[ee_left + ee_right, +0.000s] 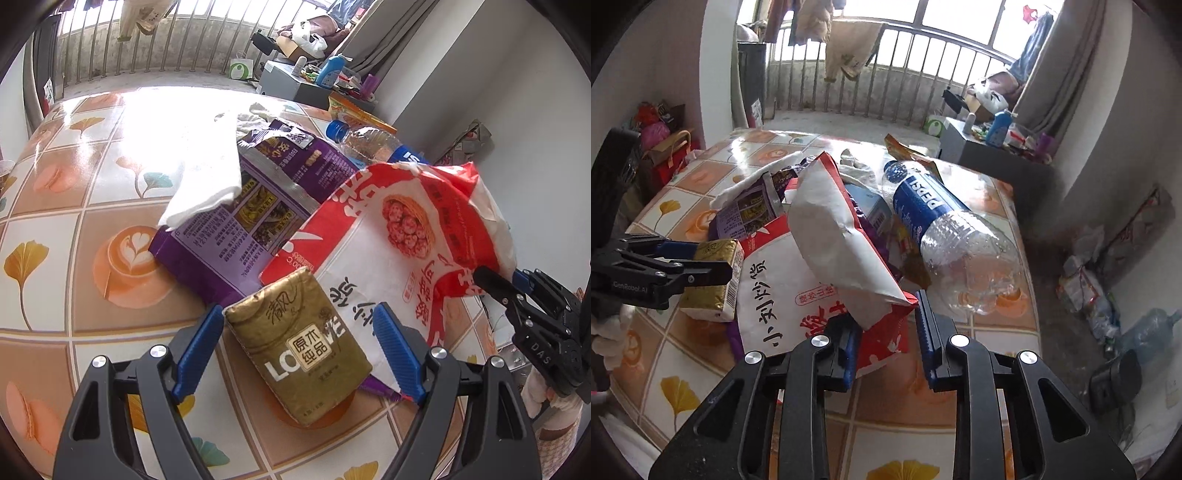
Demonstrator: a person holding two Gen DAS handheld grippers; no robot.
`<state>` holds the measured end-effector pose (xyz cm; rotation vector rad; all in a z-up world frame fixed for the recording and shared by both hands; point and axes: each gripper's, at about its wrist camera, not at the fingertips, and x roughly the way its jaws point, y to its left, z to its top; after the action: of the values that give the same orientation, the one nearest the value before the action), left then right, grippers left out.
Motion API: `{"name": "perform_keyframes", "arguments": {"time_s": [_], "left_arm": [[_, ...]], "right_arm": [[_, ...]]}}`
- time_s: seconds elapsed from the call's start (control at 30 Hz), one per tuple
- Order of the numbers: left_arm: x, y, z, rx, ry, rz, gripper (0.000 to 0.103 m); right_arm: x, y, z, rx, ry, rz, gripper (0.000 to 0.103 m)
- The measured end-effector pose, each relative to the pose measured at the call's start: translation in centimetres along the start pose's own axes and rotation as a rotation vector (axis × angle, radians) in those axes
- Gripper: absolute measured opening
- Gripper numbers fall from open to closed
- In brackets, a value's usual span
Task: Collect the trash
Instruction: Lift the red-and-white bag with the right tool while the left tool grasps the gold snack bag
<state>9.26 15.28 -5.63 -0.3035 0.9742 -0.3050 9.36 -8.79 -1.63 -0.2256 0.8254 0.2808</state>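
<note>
- The left gripper [297, 347] tilts down, fingers spread wide around the gold tissue pack [299, 350] without pinching it.
- The right gripper [886, 332] is nipping the red-and-white snack bag [846, 251] corner near the table [997, 332] edge.
- Bare tabletop lies far-left.

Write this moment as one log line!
left fingers: open around gold tissue pack | right fingers: shut on red-white snack bag | Pepsi bottle: lying untouched

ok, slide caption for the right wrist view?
Right gripper at the red-and-white snack bag; Pepsi bottle lies alongside.
</note>
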Motion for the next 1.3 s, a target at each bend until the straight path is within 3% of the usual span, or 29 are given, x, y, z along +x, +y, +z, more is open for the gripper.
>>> {"name": "perform_keyframes", "arguments": {"time_s": [0.17, 0.27, 0.37, 0.43, 0.77, 0.9, 1.03, 1.13, 1.3], "left_arm": [[-0.4, -0.3, -0.1, 0.026, 0.016, -0.003, 0.081], [-0.6, -0.4, -0.6, 0.04, 0.038, -0.001, 0.084], [-0.7, -0.7, -1.1, 0.045, 0.057, 0.02, 0.086], [-0.6, -1.1, -1.5, 0.058, 0.063, 0.044, 0.088], [0.8, -2.3, -2.3, 0.096, 0.055, 0.197, 0.088], [1.0, -2.7, -2.6, 0.134, 0.049, 0.237, 0.08], [0.6, -2.1, -2.5, 0.123, 0.04, 0.222, 0.065], [0.3, -1.7, -2.4, 0.105, 0.037, 0.21, 0.062], [-0.3, -1.1, -2.6, 0.082, 0.031, 0.205, 0.061]], "right_arm": [[-1.7, -0.2, -1.8, 0.117, 0.066, 0.08, 0.027], [-1.5, 0.5, -2.8, 0.112, 0.063, 0.086, 0.029], [-0.7, 0.9, -3.4, 0.121, 0.061, 0.086, 0.039], [-0.1, 1.0, -3.6, 0.134, 0.055, 0.087, 0.046], [2.9, -0.2, -5.0, 0.219, 0.024, 0.082, 0.047], [3.5, -0.7, -5.7, 0.247, 0.012, 0.091, 0.047], [2.8, -0.6, -5.9, 0.251, -0.009, 0.099, 0.041], [2.1, -0.6, -6.1, 0.244, -0.015, 0.095, 0.026], [1.1, -0.8, -6.4, 0.231, -0.037, 0.089, 0.011]]}}
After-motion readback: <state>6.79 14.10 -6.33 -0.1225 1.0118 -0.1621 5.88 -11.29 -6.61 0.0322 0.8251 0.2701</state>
